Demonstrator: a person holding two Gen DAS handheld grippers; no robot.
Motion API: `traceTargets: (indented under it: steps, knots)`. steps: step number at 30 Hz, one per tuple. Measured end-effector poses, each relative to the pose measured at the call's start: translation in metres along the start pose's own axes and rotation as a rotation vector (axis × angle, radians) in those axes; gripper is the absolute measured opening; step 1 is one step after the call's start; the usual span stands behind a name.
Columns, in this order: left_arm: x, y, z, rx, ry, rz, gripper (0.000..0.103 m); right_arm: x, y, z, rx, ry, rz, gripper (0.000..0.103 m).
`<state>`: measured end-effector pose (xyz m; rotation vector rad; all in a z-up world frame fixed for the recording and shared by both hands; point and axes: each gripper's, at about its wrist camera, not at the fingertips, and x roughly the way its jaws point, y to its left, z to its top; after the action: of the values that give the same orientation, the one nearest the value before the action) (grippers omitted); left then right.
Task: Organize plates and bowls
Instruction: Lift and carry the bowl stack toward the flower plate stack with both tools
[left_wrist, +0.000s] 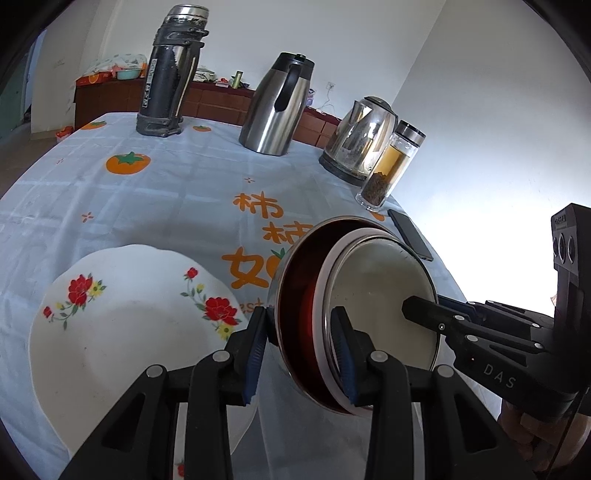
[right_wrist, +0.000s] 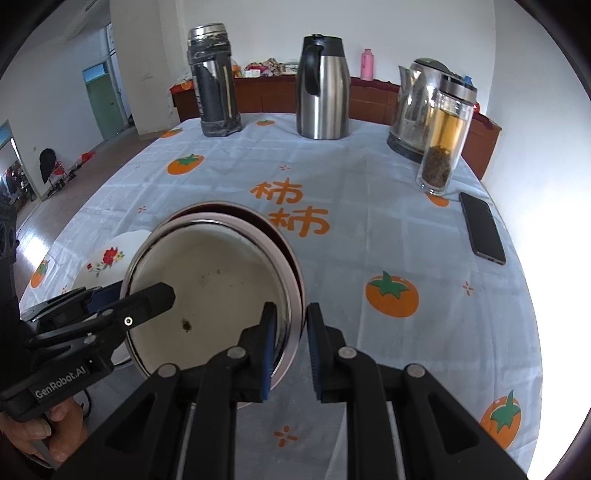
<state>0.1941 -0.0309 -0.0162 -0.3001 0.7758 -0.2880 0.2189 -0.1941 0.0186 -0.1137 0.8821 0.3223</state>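
Two nested bowls hang tilted above the table: a white enamel bowl sits inside a dark red steel bowl. My left gripper is shut across both rims, one pad outside the red bowl and one inside the white one. On the opposite side, my right gripper is shut on the rims too, with one finger inside the white bowl. A white plate with red flowers lies on the table to the left of the bowls.
A persimmon-print tablecloth covers the table. Along its far edge stand a black flask, a steel jug, an electric kettle and a glass tea bottle. A phone lies by the right edge.
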Motion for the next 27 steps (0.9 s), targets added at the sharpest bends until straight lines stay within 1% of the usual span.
traceTargets:
  steps: [7, 16, 27]
  knots:
    - [-0.016, 0.01, -0.001, -0.024, -0.016, 0.014, 0.037, -0.006, 0.014, 0.002, -0.028, -0.008, 0.027, 0.017]
    - [-0.04, 0.026, -0.005, -0.056, -0.044, 0.055, 0.037, -0.009, 0.041, 0.005, -0.077, -0.019, 0.07, 0.017]
    - [-0.061, 0.04, -0.007, -0.08, -0.079, 0.084, 0.038, -0.015, 0.066, 0.007, -0.117, -0.038, 0.095, 0.017]
